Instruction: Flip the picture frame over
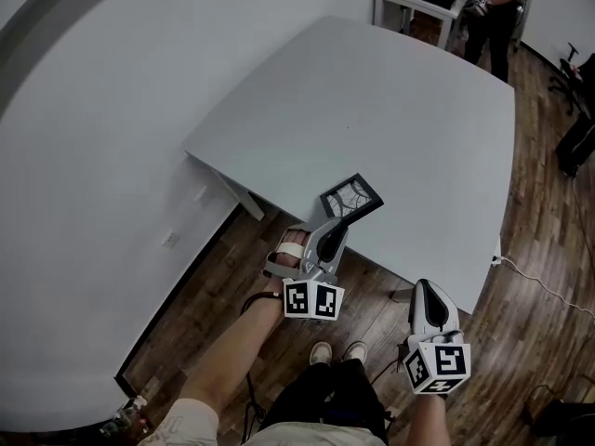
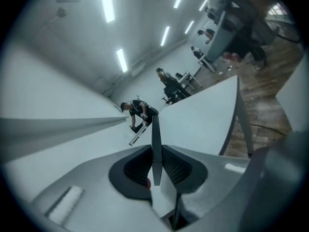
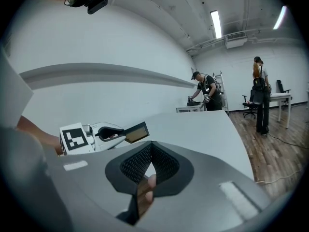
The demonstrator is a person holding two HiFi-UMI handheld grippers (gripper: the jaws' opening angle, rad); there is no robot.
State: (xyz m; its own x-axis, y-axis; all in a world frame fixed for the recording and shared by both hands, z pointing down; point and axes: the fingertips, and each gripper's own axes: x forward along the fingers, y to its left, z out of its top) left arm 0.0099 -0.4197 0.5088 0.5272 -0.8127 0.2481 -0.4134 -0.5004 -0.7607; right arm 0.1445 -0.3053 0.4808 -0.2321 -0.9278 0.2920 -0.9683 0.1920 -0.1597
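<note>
The picture frame (image 1: 351, 198) is dark-edged with a pale line pattern on the side facing up. It hangs tilted over the near edge of the grey table (image 1: 390, 110). My left gripper (image 1: 337, 227) is shut on its near edge. In the left gripper view the frame (image 2: 156, 137) shows edge-on as a thin dark strip clamped between the pads. In the right gripper view the frame (image 3: 136, 132) shows a brownish face, sticking out of the left gripper (image 3: 115, 133). My right gripper (image 1: 424, 288) is low, off the table's front edge, shut with nothing in it (image 3: 150, 148).
A grey wall runs along the left. The floor (image 1: 548, 240) is wood, and a cable (image 1: 544, 286) lies on it to the right. A person (image 1: 488, 7) works at a white table at the back; another person (image 3: 260, 91) stands by a desk.
</note>
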